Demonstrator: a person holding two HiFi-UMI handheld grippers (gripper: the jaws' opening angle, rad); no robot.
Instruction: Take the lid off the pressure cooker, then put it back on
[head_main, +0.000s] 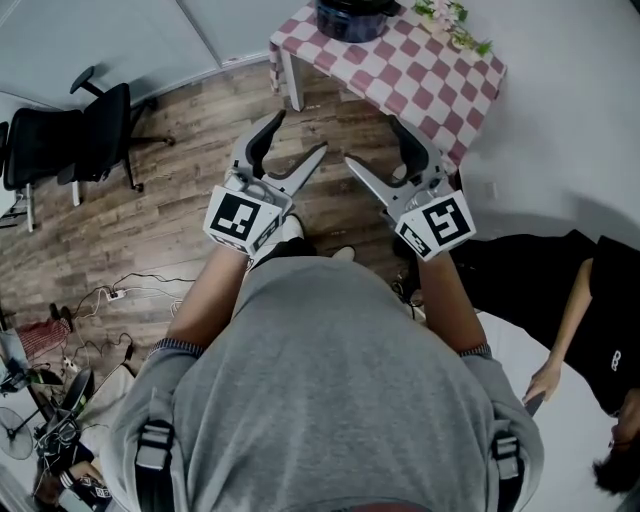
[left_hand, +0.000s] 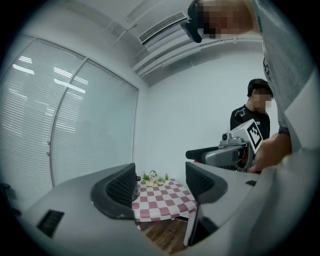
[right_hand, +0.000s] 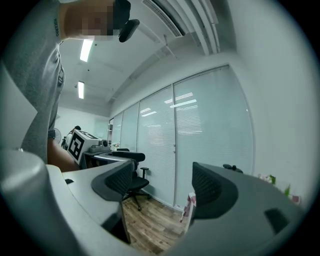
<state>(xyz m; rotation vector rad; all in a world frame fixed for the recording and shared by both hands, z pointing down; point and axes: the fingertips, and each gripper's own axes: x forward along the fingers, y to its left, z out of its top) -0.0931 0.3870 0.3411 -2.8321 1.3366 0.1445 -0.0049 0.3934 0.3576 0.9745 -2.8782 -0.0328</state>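
The pressure cooker (head_main: 352, 18), dark with its lid on, stands on a table with a red-and-white checked cloth (head_main: 420, 75) at the top of the head view, partly cut off by the frame edge. Both grippers are held level in front of the person, well short of the table. My left gripper (head_main: 300, 132) is open with nothing between its jaws. My right gripper (head_main: 372, 140) is open and empty too. The left gripper view looks between its jaws (left_hand: 161, 182) at the checked table (left_hand: 162, 202); the cooker is mostly hidden behind the left jaw. The right gripper view (right_hand: 162, 187) faces the glass wall.
Small flower pots (head_main: 450, 22) sit on the table beside the cooker. A black office chair (head_main: 90, 135) stands at the left by the glass partition. A person in black (head_main: 560, 290) is at the right. Cables (head_main: 110, 295) lie on the wooden floor at the left.
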